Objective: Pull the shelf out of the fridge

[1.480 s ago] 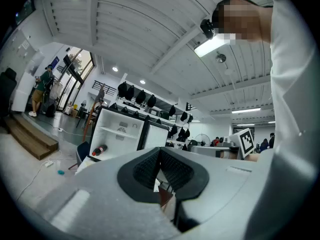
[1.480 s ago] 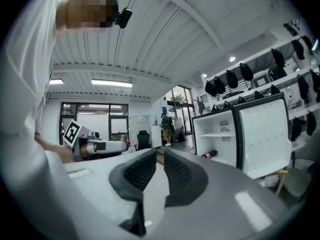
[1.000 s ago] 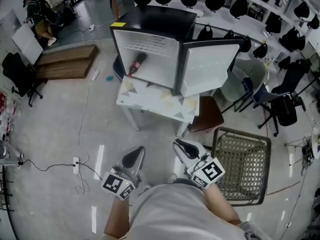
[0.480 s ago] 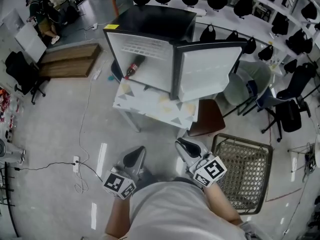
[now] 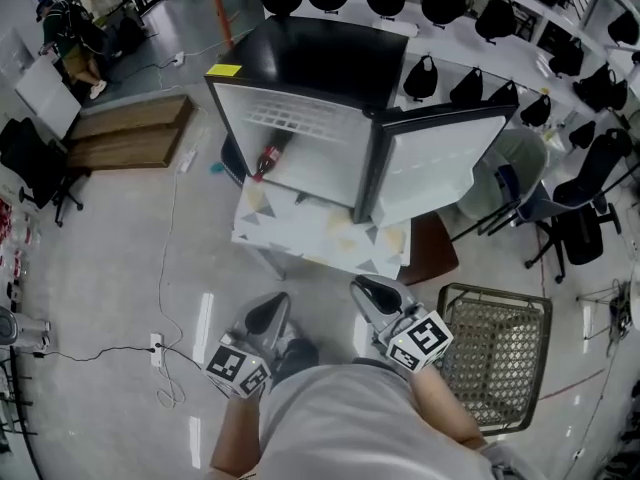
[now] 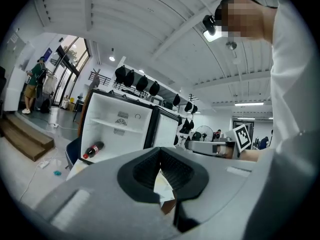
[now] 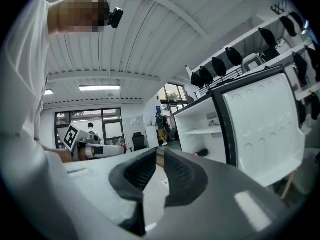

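The black fridge [image 5: 318, 50] stands open on a low patterned table [image 5: 320, 233], its door [image 5: 440, 163] swung out to the right. A white shelf [image 5: 297, 118] crosses its white interior, with a dark bottle [image 5: 268, 158] lying on the fridge floor below it. Both grippers are held low in front of the person's body, well short of the fridge and pointing toward it. My left gripper [image 5: 265, 314] is shut and empty. Only a thin slit shows between the pads of my right gripper [image 5: 374, 292], with nothing in it. The left gripper view has the shelf [image 6: 117, 125] and bottle [image 6: 93, 150] far ahead.
A wire-mesh basket [image 5: 495, 353] stands on the floor at the right, near a brown chair seat [image 5: 435, 253]. A cable and power strip [image 5: 155, 348] lie on the floor at the left. Wooden steps [image 5: 130, 128] sit far left. Black bags hang along the back wall.
The fridge and table have grown larger and shifted a little right in the head view as the person moves toward them. Both grippers keep their place before the body.
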Action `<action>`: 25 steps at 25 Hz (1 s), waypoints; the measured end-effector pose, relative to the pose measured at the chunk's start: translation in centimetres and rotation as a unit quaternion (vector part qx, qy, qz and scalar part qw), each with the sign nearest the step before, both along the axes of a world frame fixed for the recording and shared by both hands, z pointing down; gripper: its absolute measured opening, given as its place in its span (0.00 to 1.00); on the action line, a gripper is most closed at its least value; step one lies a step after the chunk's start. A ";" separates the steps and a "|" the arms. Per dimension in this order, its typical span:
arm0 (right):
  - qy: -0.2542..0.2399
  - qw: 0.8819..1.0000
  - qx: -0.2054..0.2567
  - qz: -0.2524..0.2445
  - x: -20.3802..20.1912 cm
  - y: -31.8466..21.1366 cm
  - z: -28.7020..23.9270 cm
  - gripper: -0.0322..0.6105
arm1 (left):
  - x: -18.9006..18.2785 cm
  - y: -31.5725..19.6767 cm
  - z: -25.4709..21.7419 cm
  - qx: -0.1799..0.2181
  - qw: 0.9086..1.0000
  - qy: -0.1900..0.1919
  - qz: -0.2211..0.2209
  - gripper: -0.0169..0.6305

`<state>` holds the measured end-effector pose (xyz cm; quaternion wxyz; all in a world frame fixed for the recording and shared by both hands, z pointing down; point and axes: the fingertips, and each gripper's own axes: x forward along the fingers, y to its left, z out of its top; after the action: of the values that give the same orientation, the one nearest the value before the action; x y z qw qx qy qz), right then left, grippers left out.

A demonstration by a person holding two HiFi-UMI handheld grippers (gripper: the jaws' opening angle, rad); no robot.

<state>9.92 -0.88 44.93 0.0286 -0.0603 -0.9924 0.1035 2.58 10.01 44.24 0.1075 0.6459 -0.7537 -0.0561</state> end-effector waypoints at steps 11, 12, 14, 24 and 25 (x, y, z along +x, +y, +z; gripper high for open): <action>0.021 0.999 -0.003 0.026 -12.7 1.2 0.1 0.13 | -12.9 0.1 1.0 0.012 0.998 0.032 0.045 0.04; 0.022 0.999 -0.001 0.030 -13.7 1.3 0.3 0.13 | -14.1 0.2 1.0 0.012 0.998 0.035 0.045 0.04; 0.023 0.999 0.001 0.040 -15.6 1.4 0.4 0.13 | -16.2 0.5 1.3 0.010 0.998 0.038 0.047 0.04; 0.047 0.995 0.015 0.088 -19.9 1.0 1.0 0.13 | -22.0 -0.8 2.7 0.020 0.995 0.055 0.079 0.04; 0.050 0.994 0.016 0.094 -19.8 0.8 1.0 0.13 | -22.1 -1.3 2.9 0.024 0.994 0.059 0.084 0.04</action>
<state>-9.84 -0.10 45.93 0.0690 0.0394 -0.9925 0.0931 -19.52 8.69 47.11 0.1405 0.7046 -0.6879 -0.1030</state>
